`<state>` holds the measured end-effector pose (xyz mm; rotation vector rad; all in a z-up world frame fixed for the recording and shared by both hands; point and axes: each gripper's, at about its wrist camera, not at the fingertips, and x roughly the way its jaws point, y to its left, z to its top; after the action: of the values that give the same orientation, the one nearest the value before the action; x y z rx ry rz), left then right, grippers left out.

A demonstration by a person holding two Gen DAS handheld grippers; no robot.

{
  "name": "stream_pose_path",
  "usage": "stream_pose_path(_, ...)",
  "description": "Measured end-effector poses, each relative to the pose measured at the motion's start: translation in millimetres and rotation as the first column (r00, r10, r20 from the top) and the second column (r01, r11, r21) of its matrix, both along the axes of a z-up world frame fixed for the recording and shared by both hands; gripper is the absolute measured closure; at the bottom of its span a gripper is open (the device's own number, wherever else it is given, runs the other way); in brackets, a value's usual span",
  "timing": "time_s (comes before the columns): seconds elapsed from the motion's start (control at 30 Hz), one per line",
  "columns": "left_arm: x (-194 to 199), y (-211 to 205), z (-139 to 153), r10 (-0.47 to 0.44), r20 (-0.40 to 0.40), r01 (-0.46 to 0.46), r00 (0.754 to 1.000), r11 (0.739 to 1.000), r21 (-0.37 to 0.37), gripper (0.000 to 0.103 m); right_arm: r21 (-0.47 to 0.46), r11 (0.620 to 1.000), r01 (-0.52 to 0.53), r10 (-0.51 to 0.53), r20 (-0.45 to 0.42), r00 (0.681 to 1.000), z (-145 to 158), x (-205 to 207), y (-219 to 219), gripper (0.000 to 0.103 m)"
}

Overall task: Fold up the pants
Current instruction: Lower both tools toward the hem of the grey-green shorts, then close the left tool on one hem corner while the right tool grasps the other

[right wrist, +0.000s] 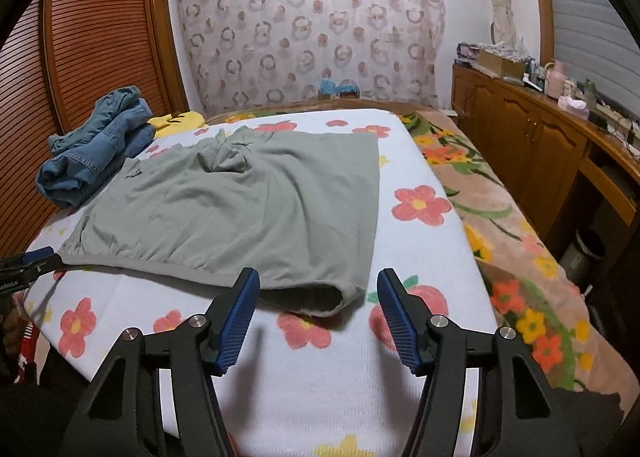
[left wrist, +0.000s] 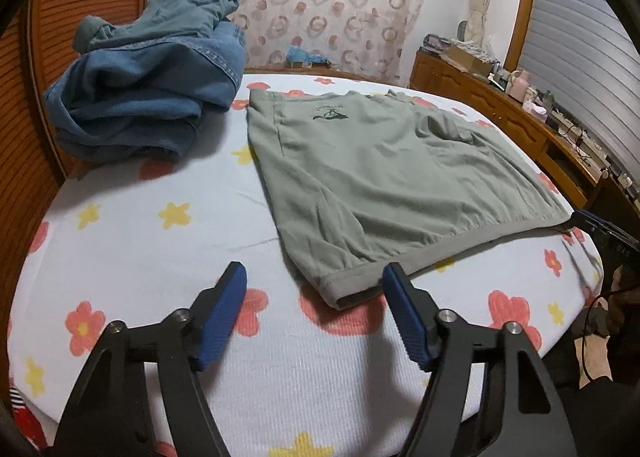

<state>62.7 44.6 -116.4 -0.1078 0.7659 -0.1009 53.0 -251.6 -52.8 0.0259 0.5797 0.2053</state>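
On the bed [left wrist: 120,241], over a white sheet with red and yellow flowers, green pants [left wrist: 384,177] lie spread flat, waistband toward the near edge. Their near left corner sits between the jaws of the left hand-held gripper [left wrist: 314,277]; the blue pads stand apart on either side of the cloth and do not press it, so that gripper is released, holding nothing. The near right corner, its hem gaping a little, lies the same way between the jaws of the right hand-held gripper [right wrist: 318,283], also spread and not clenched on the fabric. Toward the far left corner of the bed a pile of denim clothes [left wrist: 148,89] lies heaped, just beside the pants. A wooden cabinet [right wrist: 532,145] runs along the bed's right side
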Motion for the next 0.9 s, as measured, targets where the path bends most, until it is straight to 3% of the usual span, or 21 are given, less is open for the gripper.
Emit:
stream_pose_path(0.27, 0.0, -2.0, 2.1, -0.027, 0.004, 0.027, 1.000, 1.000, 0.002, 0.055, 0.026, 1.000, 0.002, -0.002, 0.008, 1.000, -0.3, 5.3, -11.8, 0.046)
stream_pose_path(0.47, -0.2, -2.5, 0.9, -0.034, 0.004, 0.034, 0.999, 0.999, 0.005, 0.058, 0.017, 1.000, 0.018, -0.017, -0.007, 1.000, -5.6, 8.8, -19.3, 0.050)
stream_pose_path(0.57, -0.5, -2.9, 0.6, -0.041, 0.006, 0.041, 0.999, 0.999, -0.001, 0.064, 0.020, 1.000, 0.017, -0.017, -0.020, 1.000, -6.2, 12.9, -21.0, 0.053)
stream_pose_path(0.67, -0.7, -4.5, 0.6, -0.056, 0.007, 0.056, 0.998, 0.998, -0.005, 0.071, 0.010, 0.999, 0.032, -0.032, -0.015, 0.999, -4.4, 11.8, -20.2, 0.061)
stream_pose_path(0.73, -1.3, -5.9, 0.2, -0.067, 0.007, 0.067, 0.998, 0.998, -0.008, 0.077, 0.015, 1.000, 0.023, -0.023, -0.015, 1.000, -3.0, 13.0, -16.6, 0.072)
stream_pose_path(0.83, -2.9, -7.1, 0.5, -0.068, 0.010, 0.068, 0.998, 0.998, -0.005, 0.091, 0.011, 1.000, 0.009, -0.009, -0.011, 1.000, -1.4, 16.1, -16.3, 0.080)
stream_pose_path(0.9, -4.0, -7.1, 0.9, -0.069, 0.006, 0.069, 0.998, 0.998, -0.002, 0.091, 0.011, 1.000, 0.006, -0.006, -0.009, 1.000, -0.2, 15.5, -17.6, 0.084)
